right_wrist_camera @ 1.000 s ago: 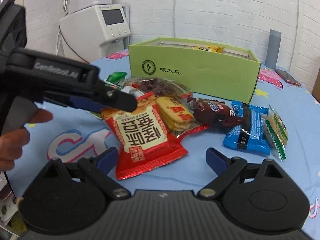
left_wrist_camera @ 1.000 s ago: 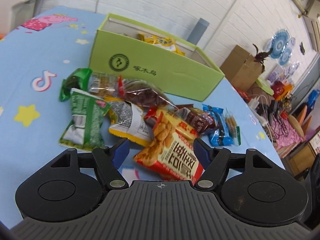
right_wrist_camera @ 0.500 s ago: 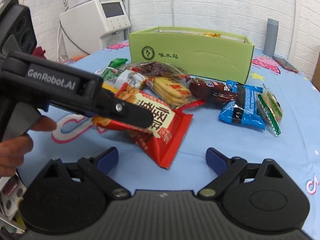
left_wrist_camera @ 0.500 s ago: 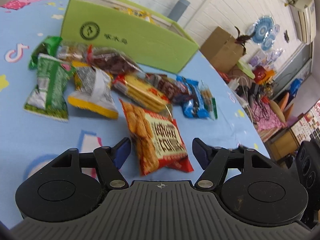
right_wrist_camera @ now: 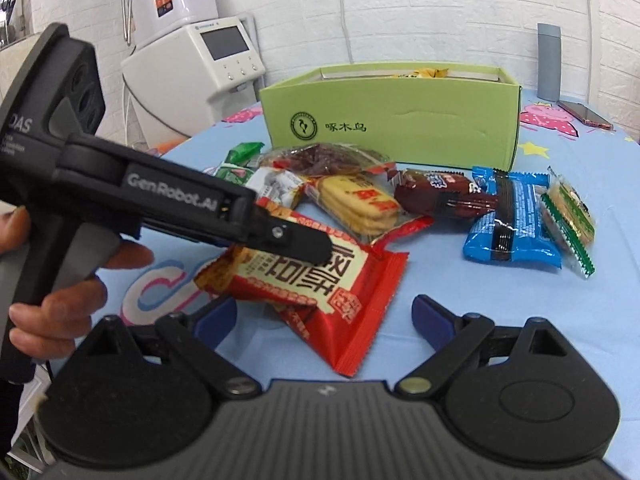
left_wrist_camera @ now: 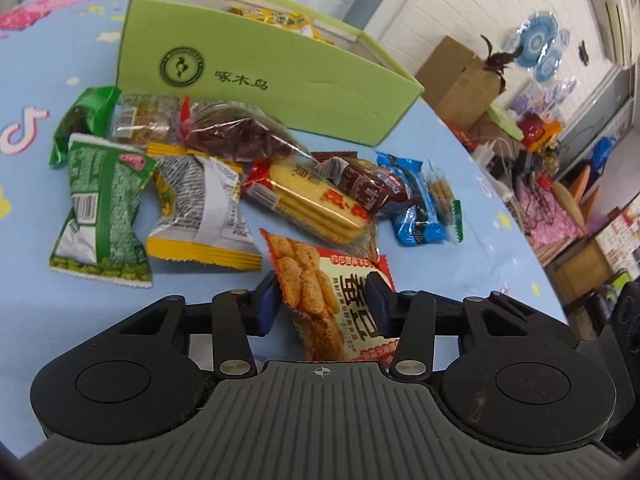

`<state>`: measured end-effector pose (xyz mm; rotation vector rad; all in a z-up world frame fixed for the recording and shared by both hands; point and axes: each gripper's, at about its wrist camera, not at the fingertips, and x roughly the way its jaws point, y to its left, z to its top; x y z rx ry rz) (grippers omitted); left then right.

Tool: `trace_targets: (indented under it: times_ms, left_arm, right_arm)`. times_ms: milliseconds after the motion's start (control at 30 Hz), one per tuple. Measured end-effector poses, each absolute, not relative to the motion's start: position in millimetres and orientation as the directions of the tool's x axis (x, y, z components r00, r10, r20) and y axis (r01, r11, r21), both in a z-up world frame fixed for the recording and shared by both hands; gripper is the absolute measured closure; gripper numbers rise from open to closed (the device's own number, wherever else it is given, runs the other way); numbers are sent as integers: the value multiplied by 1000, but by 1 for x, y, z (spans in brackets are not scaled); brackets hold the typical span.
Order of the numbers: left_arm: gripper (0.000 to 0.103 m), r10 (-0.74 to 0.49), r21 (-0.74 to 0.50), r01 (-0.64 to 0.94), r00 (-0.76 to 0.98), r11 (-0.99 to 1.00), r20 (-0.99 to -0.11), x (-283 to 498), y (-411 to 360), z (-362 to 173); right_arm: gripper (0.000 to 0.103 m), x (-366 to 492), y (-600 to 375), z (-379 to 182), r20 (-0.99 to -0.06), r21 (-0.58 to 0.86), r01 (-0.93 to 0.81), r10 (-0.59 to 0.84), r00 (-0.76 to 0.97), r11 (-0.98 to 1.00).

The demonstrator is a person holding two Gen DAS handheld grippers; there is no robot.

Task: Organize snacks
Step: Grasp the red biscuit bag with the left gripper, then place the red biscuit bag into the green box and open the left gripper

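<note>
Left gripper [left_wrist_camera: 324, 300] jaws closing on red snack packet [left_wrist_camera: 332, 304], earlier wide apart.

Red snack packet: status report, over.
Left gripper closing, jaws around red snack packet, pads at its edges. Right gripper open, empty. Green box beyond the pile, open-topped; path looks clear.

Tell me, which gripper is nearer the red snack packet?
Left. The left gripper has its jaws closing around the red packet; the right gripper hangs open just short of it.
</note>
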<state>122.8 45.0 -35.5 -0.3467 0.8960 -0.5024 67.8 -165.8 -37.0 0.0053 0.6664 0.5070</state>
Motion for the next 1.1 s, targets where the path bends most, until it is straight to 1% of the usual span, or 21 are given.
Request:
trace_targets:
  times_ms: [33, 133, 300, 400, 467, 600, 700, 733, 767, 800, 867, 900, 1000, 1100]
  left_arm:
    - [77, -564, -506, 266, 520, 820, -641, 121, 50, -38]
    - [79, -584, -532, 266, 522, 804, -622, 114, 61, -41]
    - [81, -575, -517, 270, 518, 812, -633, 108, 67, -37]
    - [81, -553, -497, 260, 528, 828, -644, 102, 72, -35]
    - [81, -545, -497, 247, 532, 832, -648, 97, 79, -34]
    - [78, -556, -513, 244, 534, 823, -637, 97, 85, -36]
    - [78, -561, -517, 248, 535, 819, -632, 99, 84, -37]
    - [82, -559, -515, 248, 535, 821, -634, 99, 83, -37]
    - [88, -560, -517, 245, 531, 820, -636, 99, 84, -37]
    - [94, -576, -540, 240, 522, 807, -629, 99, 86, -37]
    - [97, -570, -547, 219, 528, 808, -630, 98, 87, -35]
    - [97, -566, -543, 218, 530, 811, -632, 98, 86, -33]
    - [96, -551, -519, 232, 553, 822, -625, 100, 77, -17]
    - [96, -557, -521, 246, 570, 817, -604, 114, 70, 2]
  right_arm:
    - [10, 69, -167, -37, -591, 167, -446, 452, 668, 879]
    - [9, 70, -168, -38, -582, 193, -447, 469, 664, 873]
    - [9, 75, -162, -41, -549, 246, -458, 512, 660, 854]
    - [9, 80, -156, -39, -548, 284, -468, 542, 637, 837]
    - [9, 79, -149, -37, -550, 270, -498, 556, 623, 824]
    - [10, 77, -153, -38, -550, 293, -496, 568, 612, 817]
    - [10, 75, -152, -39, -541, 289, -495, 566, 622, 820]
    - [13, 73, -148, -39, -549, 258, -499, 550, 629, 827]
    - [22, 70, -146, -38, -551, 242, -509, 549, 629, 826]
    - [27, 68, -144, -37, -555, 238, -513, 549, 625, 825]
    - [41, 67, -146, -34, -561, 240, -509, 547, 622, 826]
    - [43, 67, -148, -31, -562, 242, -508, 547, 621, 826]
    - [43, 69, -151, -21, -552, 224, -510, 540, 636, 830]
    - [42, 73, -156, -5, -525, 201, -505, 528, 668, 839]
